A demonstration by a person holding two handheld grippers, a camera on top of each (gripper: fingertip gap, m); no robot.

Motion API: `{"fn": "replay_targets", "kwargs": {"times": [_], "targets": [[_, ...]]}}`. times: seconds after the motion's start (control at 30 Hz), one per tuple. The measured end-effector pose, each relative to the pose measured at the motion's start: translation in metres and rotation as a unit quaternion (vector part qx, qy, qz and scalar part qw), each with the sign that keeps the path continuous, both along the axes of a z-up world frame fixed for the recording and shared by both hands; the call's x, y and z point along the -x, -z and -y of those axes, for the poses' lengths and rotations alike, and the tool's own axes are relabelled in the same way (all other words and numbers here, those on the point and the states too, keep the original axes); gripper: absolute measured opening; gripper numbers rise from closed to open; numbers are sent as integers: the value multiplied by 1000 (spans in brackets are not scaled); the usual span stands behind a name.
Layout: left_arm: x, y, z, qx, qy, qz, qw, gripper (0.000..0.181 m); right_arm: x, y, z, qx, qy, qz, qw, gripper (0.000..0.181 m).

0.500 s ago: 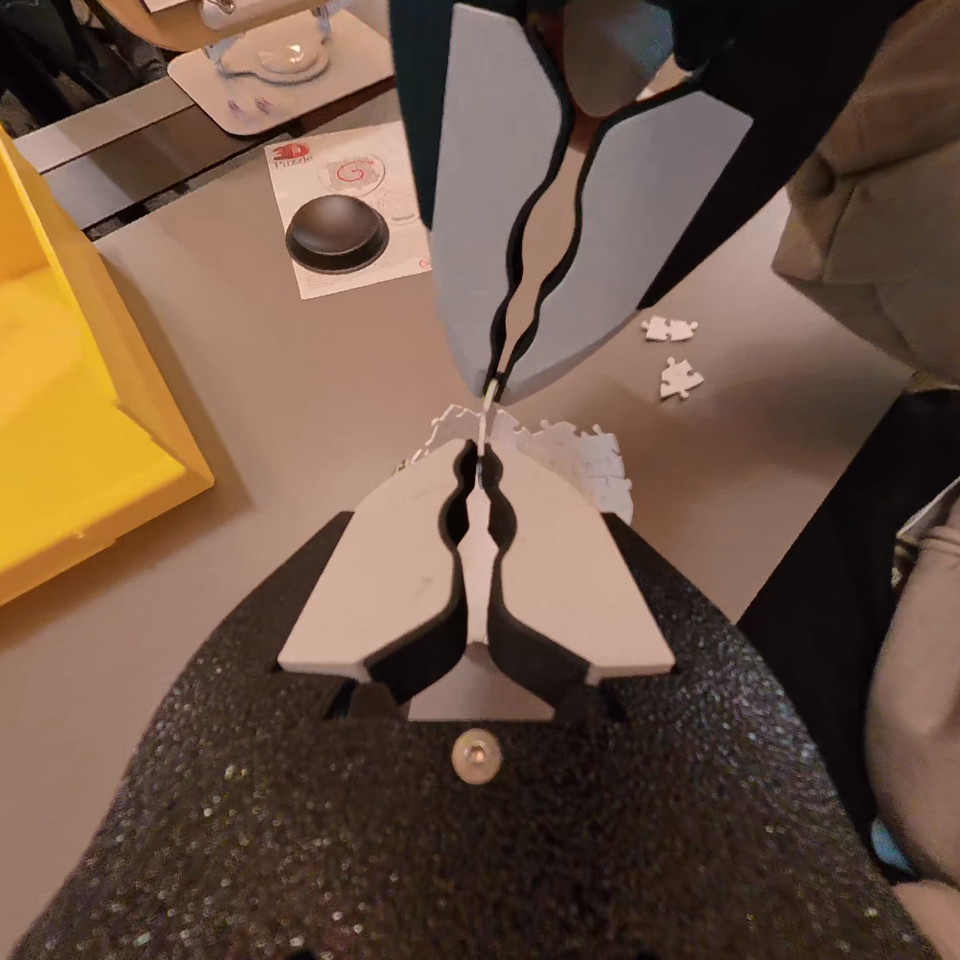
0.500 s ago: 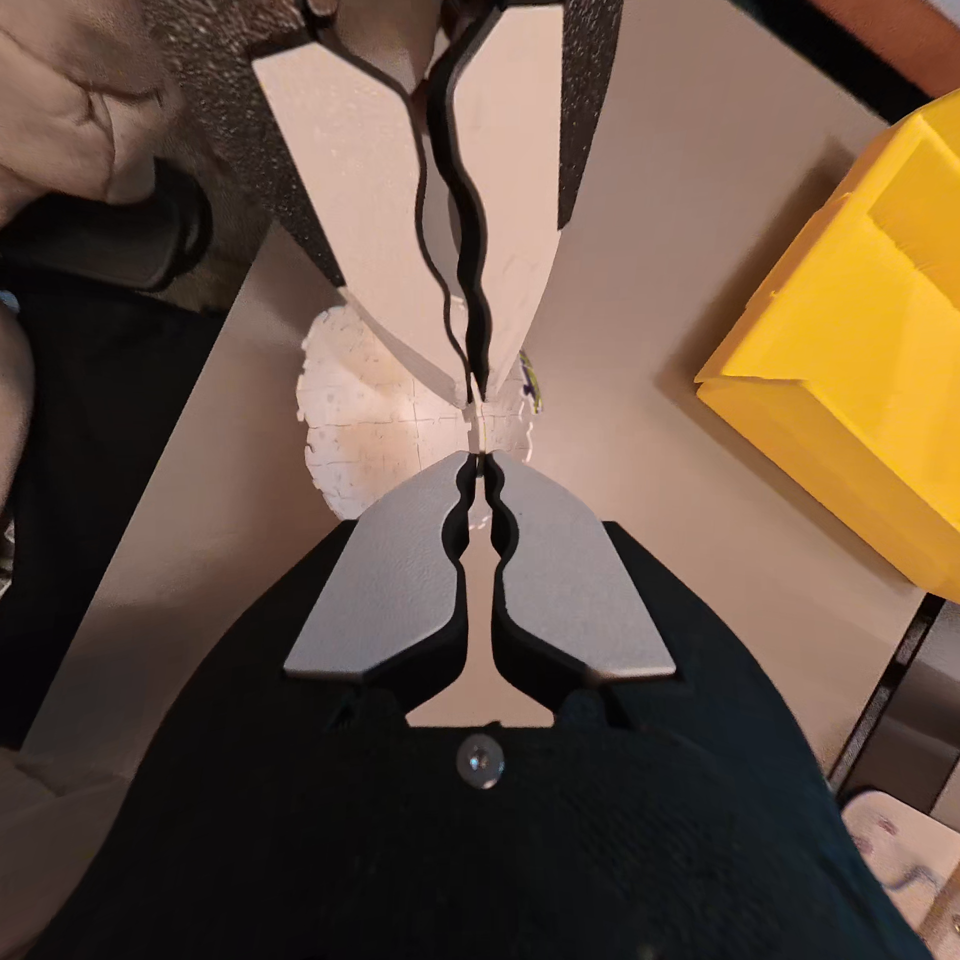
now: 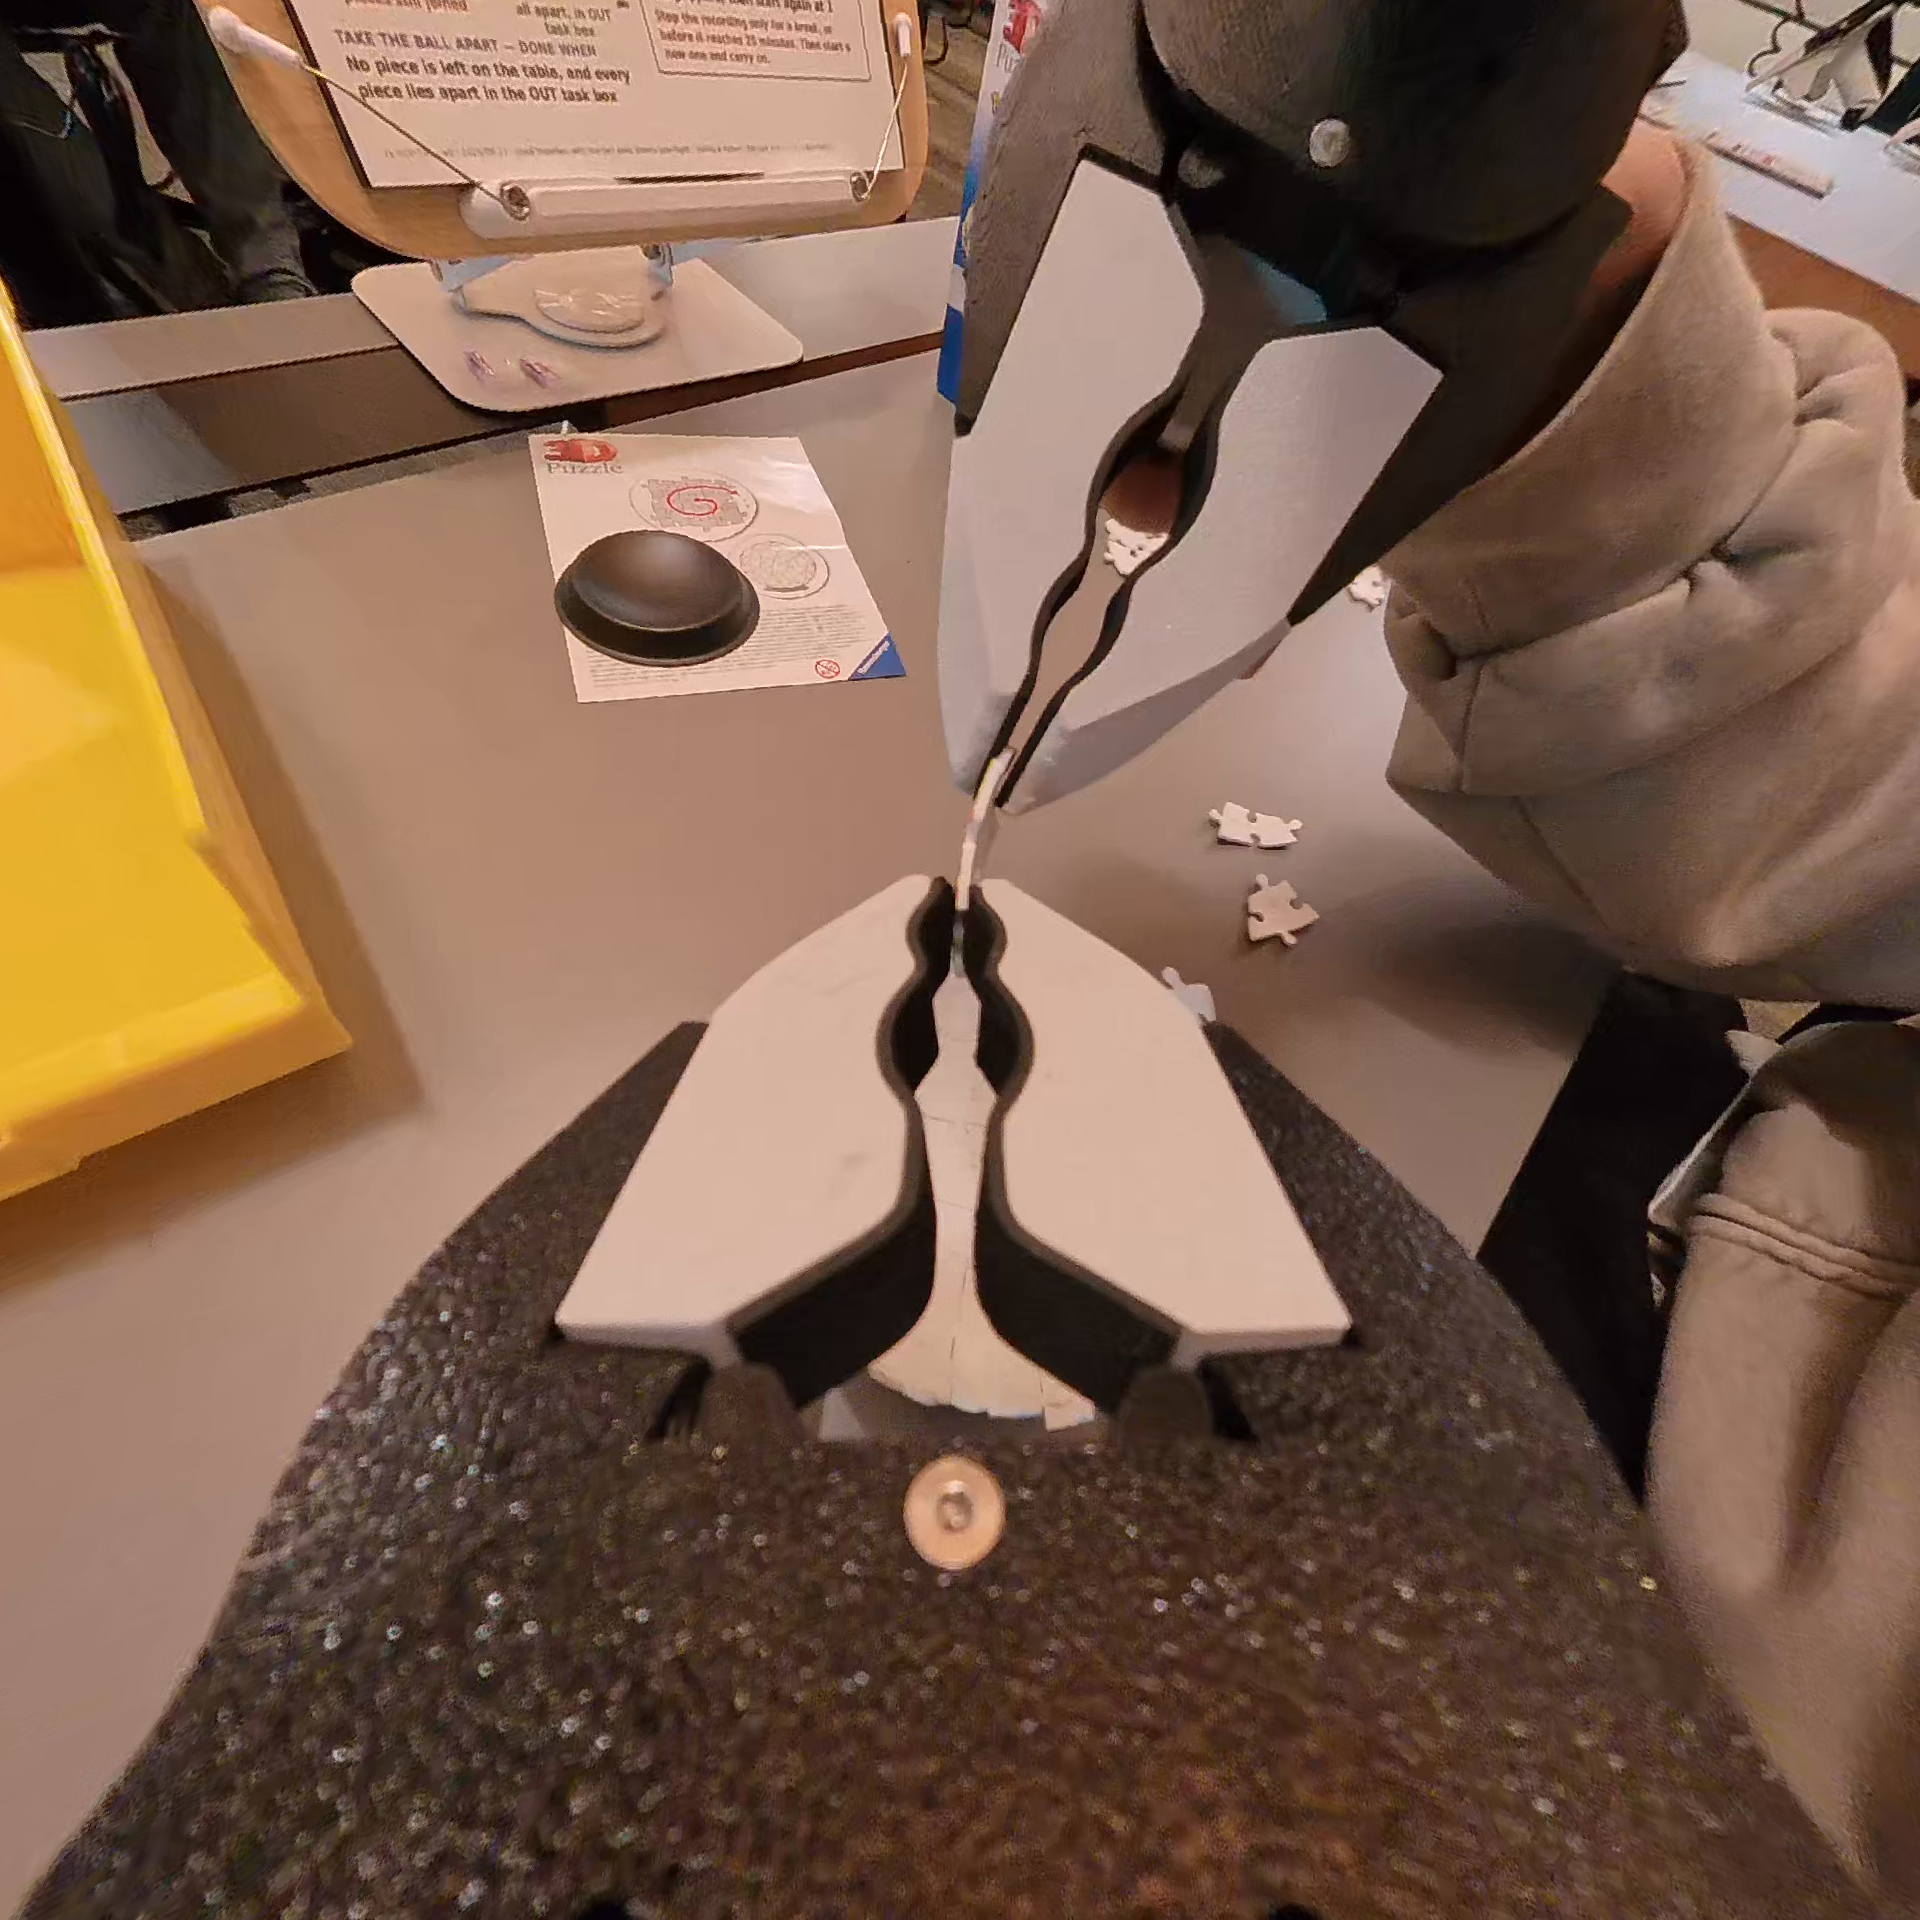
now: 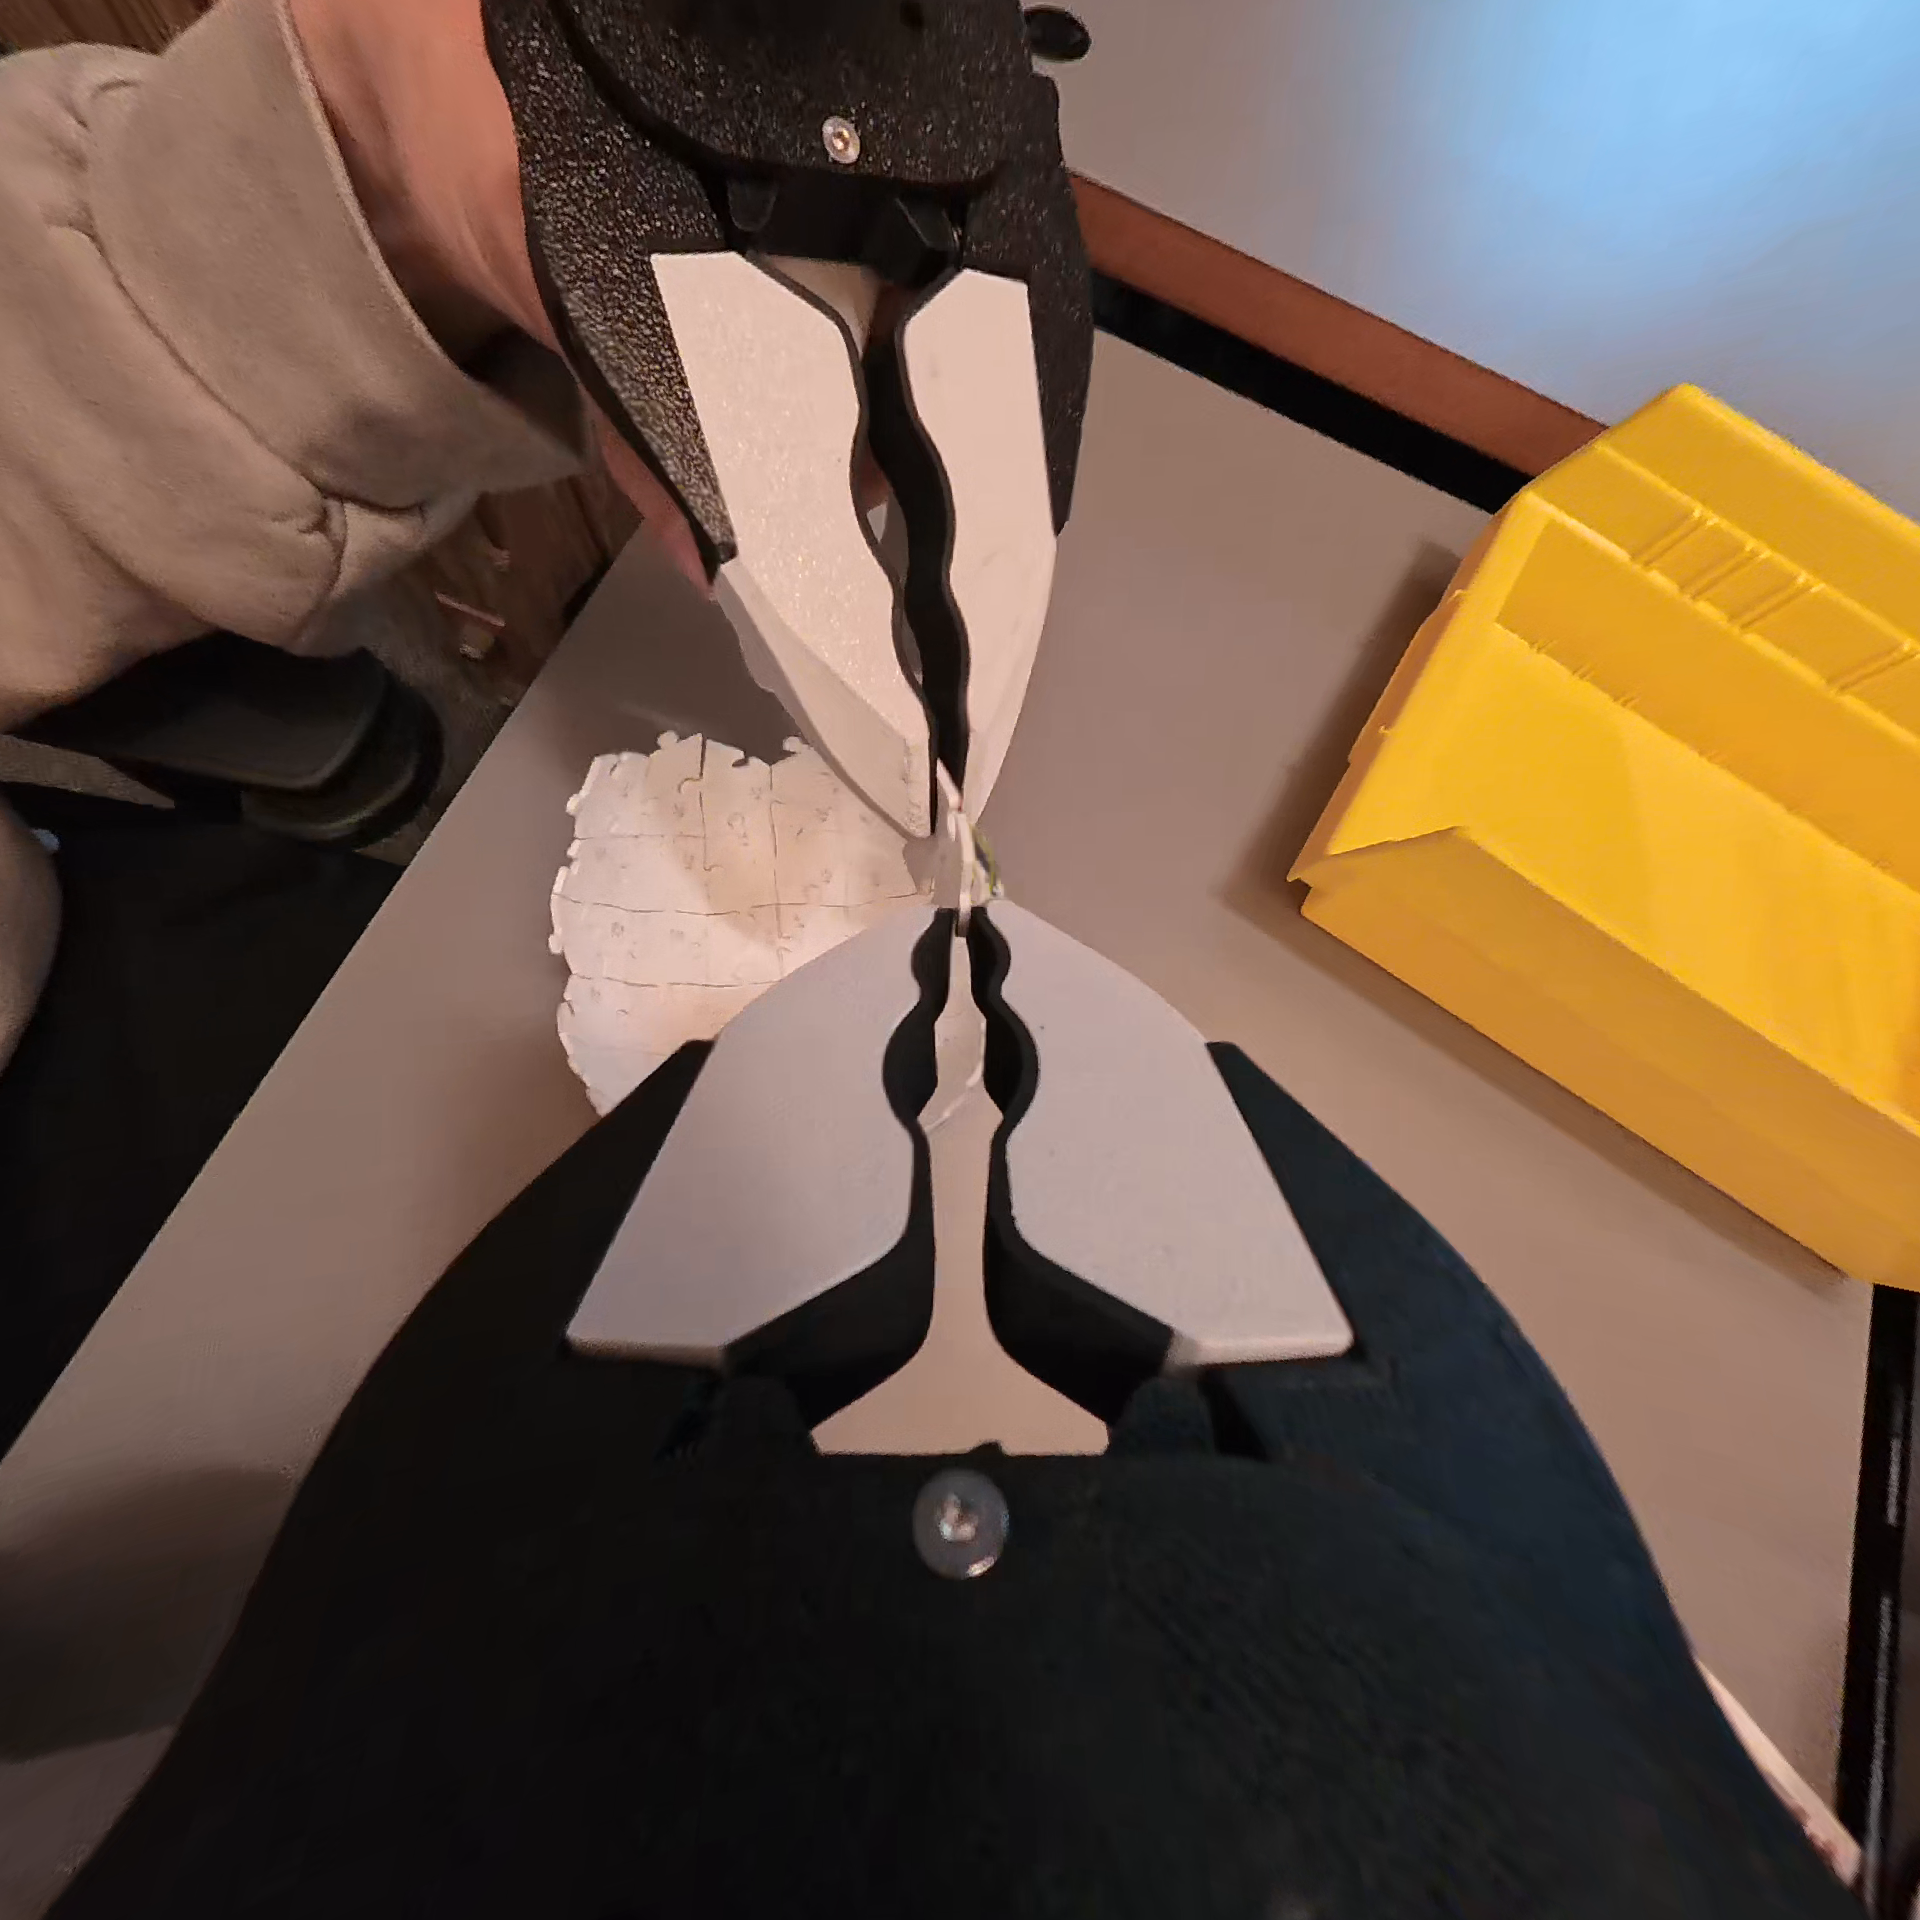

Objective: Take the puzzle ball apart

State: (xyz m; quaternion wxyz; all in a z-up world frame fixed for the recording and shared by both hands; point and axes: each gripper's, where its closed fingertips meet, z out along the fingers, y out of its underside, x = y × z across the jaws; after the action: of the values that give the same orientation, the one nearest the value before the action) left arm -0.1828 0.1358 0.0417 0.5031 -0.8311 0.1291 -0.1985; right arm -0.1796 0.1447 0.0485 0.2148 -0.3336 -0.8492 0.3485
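step: peeling a piece | left gripper [image 3: 961,914] pressed on shell [image 4: 717,894] rim, held above table [image 3: 520,883] | right gripper [image 4: 961,920] pinching edge piece [image 3: 980,821] | change: both have lifted; piece seems part-freed | loose pieces [image 3: 1255,828] lie on table | bin [image 4: 1621,831] awaits

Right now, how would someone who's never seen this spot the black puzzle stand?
Start at the yellow bin on the table's left in the left wrist view. To its right lies a printed leaflet; the black puzzle stand sits on it. It is the only dark, round, dish-shaped thing there, unlike the loose white puzzle pieces.
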Motion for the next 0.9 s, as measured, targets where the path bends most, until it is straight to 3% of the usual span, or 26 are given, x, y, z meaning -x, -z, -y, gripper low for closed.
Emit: {"fn": "replay_targets", "kwargs": {"times": [0.5, 0.9], "targets": [[11, -11, -7, -38, -27, 40, 998, 1, 13, -15, -6, 76, 25, -115, 990, 3], [12, 1, -13, -26, -26, 39, 999, 1, 12, -1, -12, 87, 13, -107, 990, 1]]}}
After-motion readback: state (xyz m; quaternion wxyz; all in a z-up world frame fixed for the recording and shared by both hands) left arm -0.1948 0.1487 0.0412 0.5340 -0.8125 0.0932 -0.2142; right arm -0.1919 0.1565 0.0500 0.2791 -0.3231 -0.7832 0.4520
